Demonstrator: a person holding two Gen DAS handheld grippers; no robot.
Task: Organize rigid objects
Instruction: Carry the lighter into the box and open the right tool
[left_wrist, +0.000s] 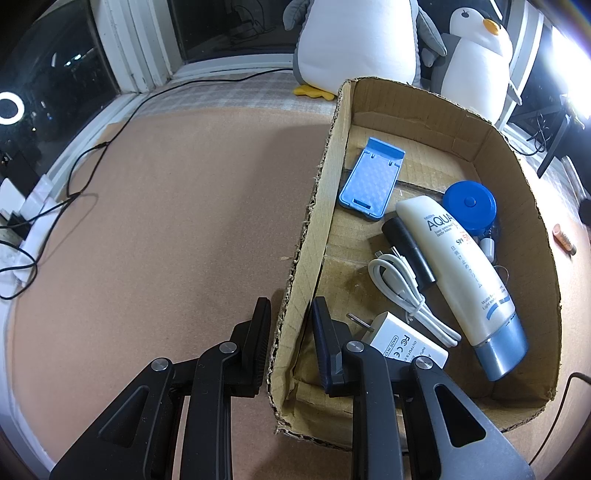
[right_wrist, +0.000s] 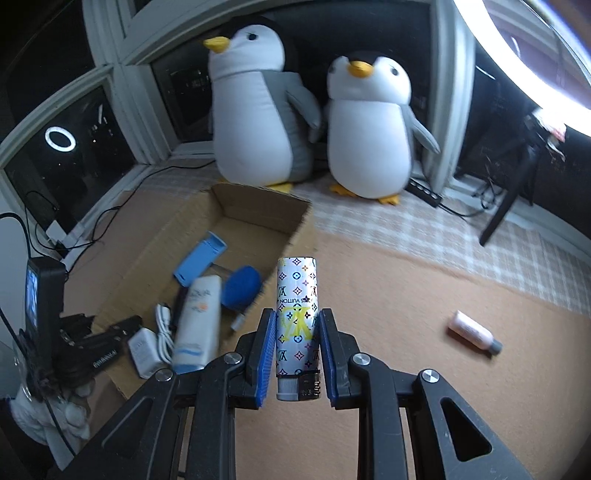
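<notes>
A cardboard box (left_wrist: 532, 229) holds a blue phone stand (left_wrist: 371, 179), a white sunscreen tube (left_wrist: 465, 273), a blue round tape (left_wrist: 470, 202), a black stick (left_wrist: 408, 249), a white cable (left_wrist: 402, 291) and a white charger (left_wrist: 402, 343). My left gripper (left_wrist: 290, 325) straddles the box's left wall, one finger outside and one inside, apparently clamping it. My right gripper (right_wrist: 297, 328) is shut on a silver patterned lighter (right_wrist: 297, 314), held upright above the table beside the box (right_wrist: 258, 201). A pink bottle (right_wrist: 474, 332) lies on the table at the right.
Two plush penguins (right_wrist: 258, 110) stand behind the box on a checked cloth (right_wrist: 406, 221). Cables (left_wrist: 74, 192) and a power strip run along the left window sill. A copper-coloured stick (left_wrist: 563, 238) lies right of the box. A tripod leg (right_wrist: 506, 206) stands far right.
</notes>
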